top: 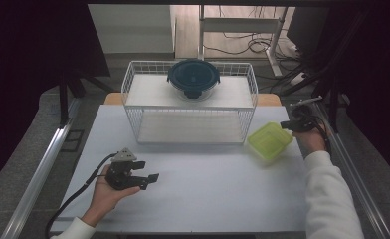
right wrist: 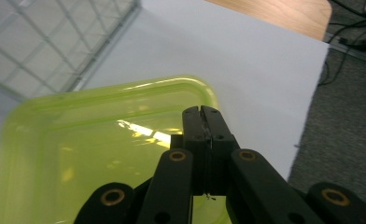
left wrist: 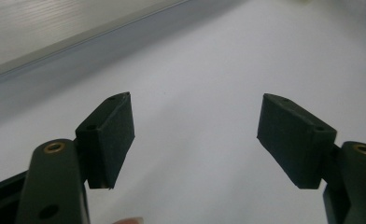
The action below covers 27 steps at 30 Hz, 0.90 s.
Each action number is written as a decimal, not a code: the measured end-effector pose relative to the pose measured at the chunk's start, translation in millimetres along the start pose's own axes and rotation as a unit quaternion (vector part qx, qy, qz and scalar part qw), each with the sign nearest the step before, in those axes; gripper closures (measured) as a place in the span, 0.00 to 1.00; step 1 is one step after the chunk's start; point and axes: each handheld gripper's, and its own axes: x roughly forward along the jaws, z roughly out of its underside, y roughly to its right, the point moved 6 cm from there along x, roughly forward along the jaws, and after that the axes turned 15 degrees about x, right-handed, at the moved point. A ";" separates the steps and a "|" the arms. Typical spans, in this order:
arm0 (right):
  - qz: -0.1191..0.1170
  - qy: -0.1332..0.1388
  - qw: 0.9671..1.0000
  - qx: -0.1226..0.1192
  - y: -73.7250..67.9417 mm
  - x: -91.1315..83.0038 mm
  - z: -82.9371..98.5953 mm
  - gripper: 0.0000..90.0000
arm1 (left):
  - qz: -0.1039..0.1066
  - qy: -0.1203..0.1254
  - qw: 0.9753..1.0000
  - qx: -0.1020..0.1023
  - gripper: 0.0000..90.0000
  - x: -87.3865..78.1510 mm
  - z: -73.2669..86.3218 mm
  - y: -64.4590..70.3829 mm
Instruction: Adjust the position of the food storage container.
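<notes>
Two jaws of right gripper (right wrist: pixel 203 112) pressed together over green container (right wrist: pixel 102 154), left gripper (left wrist: pixel 195 135) spread wide.

White-topped table (top: pixel 193 199) carries a white wire two-tier rack (top: pixel 190 102) at its far middle. A round clear glass bowl with a dark blue lid (top: pixel 193 77) stands on the rack's upper shelf, well beyond both sets of jaws. The left gripper (top: pixel 150 179), black with a grey three-cornered plate on top, is held in the person's left hand (top: pixel 106 196) low over the near left of the table, jaws apart and pointing right with nothing between them. A translucent lime-green square plastic container (top: pixel 269 141) sits tilted just ahead of the right gripper (top: pixel 286 125), whose jaws meet its far right rim; their grip cannot be judged here.
</notes>
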 end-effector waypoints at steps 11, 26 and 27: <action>0.018 -0.013 0.999 -0.025 13.2 29.5 -10.7 0.98 | -0.002 0.005 1.000 -0.002 0.31 1.3 -0.3 -1.5; 0.035 -0.033 0.998 -0.038 14.1 36.4 -12.8 0.99 | 0.000 0.010 1.000 -0.007 0.31 0.1 -0.8 -3.0; 0.033 -0.034 0.998 -0.041 12.3 36.4 -12.2 0.99 | 0.000 0.010 1.000 -0.007 0.31 0.4 -0.9 -3.0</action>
